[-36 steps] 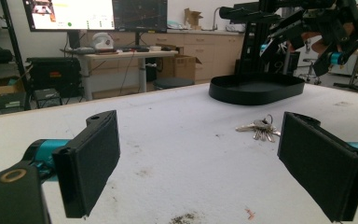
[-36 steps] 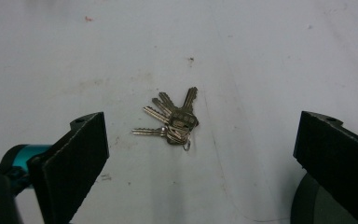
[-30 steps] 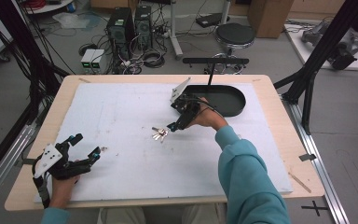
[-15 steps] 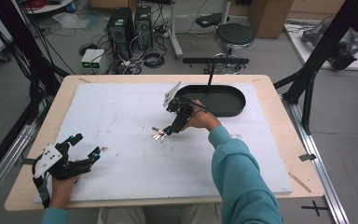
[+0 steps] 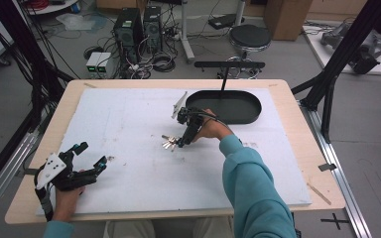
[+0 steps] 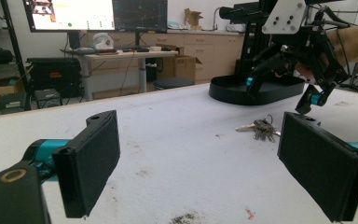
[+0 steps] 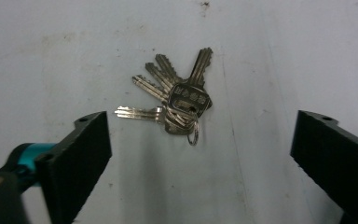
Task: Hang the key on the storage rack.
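I am holding the right tool spread wide above the bunch of keys, which is lying flat on the surface. The fanned blades are risking a partial pinch; the bunch may be sliding or dangling. The left tool is resting released, well apart.
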{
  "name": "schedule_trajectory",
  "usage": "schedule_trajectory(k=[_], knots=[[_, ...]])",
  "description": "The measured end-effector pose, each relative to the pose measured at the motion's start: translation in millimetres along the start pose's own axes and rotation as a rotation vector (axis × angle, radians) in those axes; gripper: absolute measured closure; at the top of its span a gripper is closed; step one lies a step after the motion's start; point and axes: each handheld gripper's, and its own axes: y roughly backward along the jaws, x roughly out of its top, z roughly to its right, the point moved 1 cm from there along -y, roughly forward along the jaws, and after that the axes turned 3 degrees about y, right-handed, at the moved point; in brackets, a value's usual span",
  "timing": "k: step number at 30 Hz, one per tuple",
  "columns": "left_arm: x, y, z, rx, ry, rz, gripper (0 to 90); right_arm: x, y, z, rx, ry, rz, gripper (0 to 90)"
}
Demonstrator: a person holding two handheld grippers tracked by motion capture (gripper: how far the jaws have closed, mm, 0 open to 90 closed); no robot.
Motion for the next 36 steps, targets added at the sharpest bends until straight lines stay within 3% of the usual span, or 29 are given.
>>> schedule_trajectory(k=[17,19,22,27,36], knots=[[0.0,0.1,-0.1,-0.001,0.001,-0.001,13.4,-1.4,-12.5,-0.4,0.04,-0.002,-0.039,7.6],[0.0,0.1,-0.1,0.0,0.0,-0.001,13.4,-1.6,-12.7,0.6,0.049,0.0,-0.047,17.1],[0.0,0.1,-0.1,0.0,0.001,-0.001,13.4,-2.2,-13.2,1.0,0.064,-0.023,-0.05,18.2],[0.0,0.1,-0.2,-0.001,0.001,-0.001,13.4,-3.9,-13.7,2.4,0.096,-0.047,-0.058,28.7],[0.1,0.1,-0.2,-0.001,0.0,-0.001,13.4,-4.7,-12.7,3.9,0.104,-0.072,-0.069,42.9]])
